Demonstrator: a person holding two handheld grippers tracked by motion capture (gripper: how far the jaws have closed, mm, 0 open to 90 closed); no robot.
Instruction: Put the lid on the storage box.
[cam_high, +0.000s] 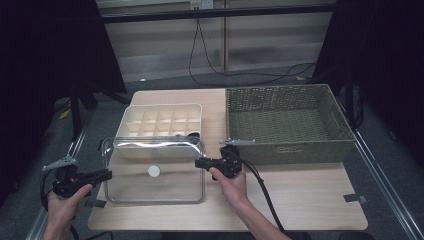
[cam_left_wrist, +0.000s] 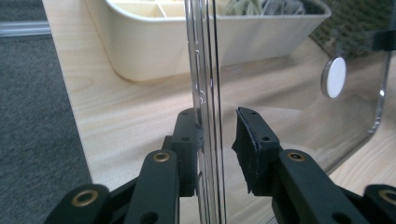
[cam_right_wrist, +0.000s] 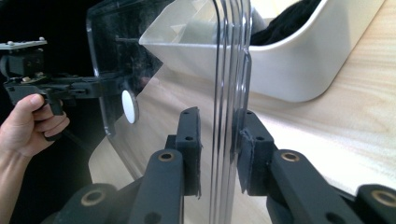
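The left gripper (cam_high: 102, 175) stood at the counter's (cam_high: 300, 195) near left corner, its narrowed jaws straddling the left edge of the clear plastic lid (cam_high: 155, 187): one pad touched the rim, the other stood just off it. The lid, bearing a white round knob (cam_high: 154, 171), spanned the counter's near left part, its far edge raised over the cream divided organizer box (cam_high: 160, 120). The right gripper (cam_high: 201, 162) clamped the lid's right edge between both pads. A woven basket (cam_high: 287, 150) occupied the far right corner.
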